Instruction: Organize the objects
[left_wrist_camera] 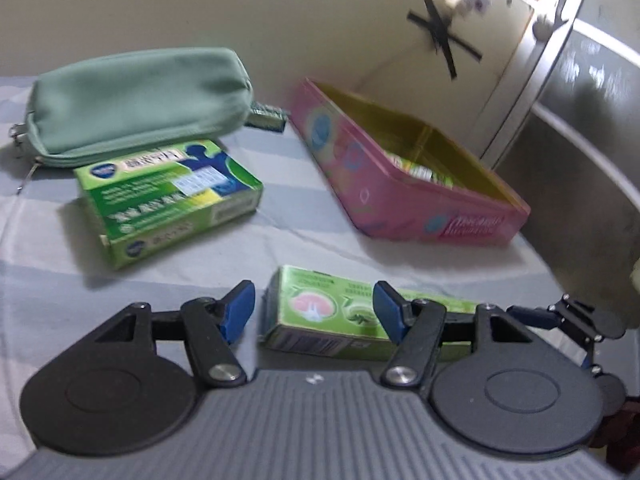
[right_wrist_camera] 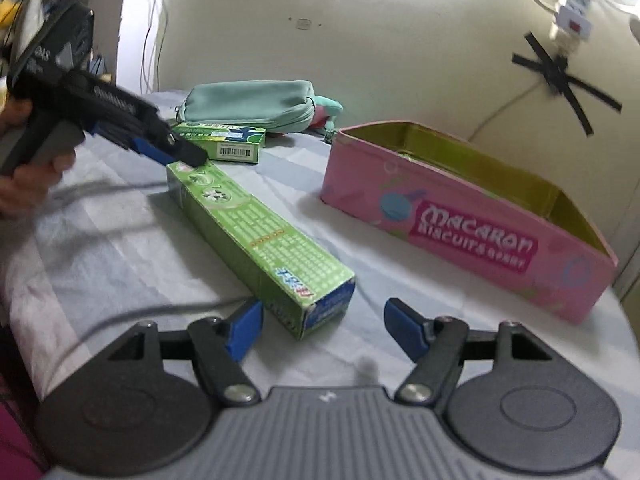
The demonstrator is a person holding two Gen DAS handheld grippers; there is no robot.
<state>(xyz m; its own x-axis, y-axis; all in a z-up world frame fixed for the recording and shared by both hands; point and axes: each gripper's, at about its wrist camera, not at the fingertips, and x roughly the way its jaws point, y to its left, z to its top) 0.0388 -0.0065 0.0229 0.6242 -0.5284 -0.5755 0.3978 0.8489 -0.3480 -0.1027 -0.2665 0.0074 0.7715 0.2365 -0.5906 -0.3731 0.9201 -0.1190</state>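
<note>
While your left gripper [left_wrist_camera: 314,312] hovers part-open over the far end of the long green toothpaste box [right_wrist_camera: 256,236], your right gripper [right_wrist_camera: 323,330] stands wide, empty, at its near end beside the pink Macaron Biscuits tin [right_wrist_camera: 472,236].

- Striped sheet [right_wrist_camera: 132,248] in pale blue, grey and white covering the surface, a bit creased.
- Plain cream wall [right_wrist_camera: 260,20] behind, with black tape strips [right_wrist_camera: 568,80] stuck on in a star-ish cross.
- White power strip [right_wrist_camera: 574,20] up near that tape, white cable [right_wrist_camera: 508,108] trailing down from it.
- Thin wires [right_wrist_camera: 150,32] hanging in the far left corner.
- Dull metal panel [left_wrist_camera: 580,152] off to the right, detail too blurry.
</note>
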